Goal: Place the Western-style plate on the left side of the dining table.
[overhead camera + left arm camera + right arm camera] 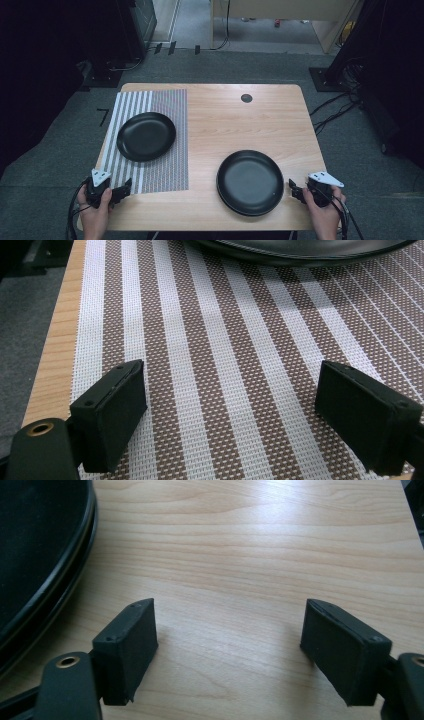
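The plate on the mat [300, 250] is cut off by the left gripper view's top edge; the stacked plates [40, 555] are cropped at the right gripper view's left edge.

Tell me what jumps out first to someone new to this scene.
Two black plates stand out against the light wooden table: a single plate on the striped placemat at left, and a stack of plates on bare wood near the right front edge. At the near corners, the left tongs and right tongs both stand open, holding nothing.
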A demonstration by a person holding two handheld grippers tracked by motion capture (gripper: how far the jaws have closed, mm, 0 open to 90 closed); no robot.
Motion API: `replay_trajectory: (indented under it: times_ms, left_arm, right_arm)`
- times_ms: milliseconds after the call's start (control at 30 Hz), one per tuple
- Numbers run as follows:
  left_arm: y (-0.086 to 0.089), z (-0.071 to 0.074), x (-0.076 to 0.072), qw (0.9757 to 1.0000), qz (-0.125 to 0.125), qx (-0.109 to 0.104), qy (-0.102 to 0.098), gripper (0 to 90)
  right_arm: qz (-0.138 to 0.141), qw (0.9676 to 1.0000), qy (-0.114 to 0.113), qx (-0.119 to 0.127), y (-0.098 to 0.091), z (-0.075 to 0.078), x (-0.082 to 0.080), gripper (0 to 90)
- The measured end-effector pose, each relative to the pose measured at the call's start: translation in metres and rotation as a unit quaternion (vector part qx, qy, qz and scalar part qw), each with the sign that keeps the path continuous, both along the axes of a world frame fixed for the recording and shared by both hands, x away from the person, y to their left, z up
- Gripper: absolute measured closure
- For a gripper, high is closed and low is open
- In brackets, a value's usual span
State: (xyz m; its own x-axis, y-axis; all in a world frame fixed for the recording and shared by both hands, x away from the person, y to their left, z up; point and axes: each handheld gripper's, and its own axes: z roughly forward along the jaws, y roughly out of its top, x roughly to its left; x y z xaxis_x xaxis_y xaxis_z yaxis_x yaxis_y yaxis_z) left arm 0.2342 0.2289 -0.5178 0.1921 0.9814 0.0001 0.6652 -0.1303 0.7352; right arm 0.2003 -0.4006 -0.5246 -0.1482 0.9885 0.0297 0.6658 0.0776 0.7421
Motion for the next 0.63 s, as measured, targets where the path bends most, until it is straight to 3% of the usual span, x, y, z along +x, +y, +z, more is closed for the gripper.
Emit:
replay_trajectory:
  times_ms: [633]
  left_arm:
    - [-0.0001, -0.0004, 0.0009, 1.0000, -0.007, -0.001, 0.003, 9.8]
  right_arm:
    - [0.011, 0.9999, 0.007, -0.001, 0.0025, -0.0005, 0.0008, 14.1]
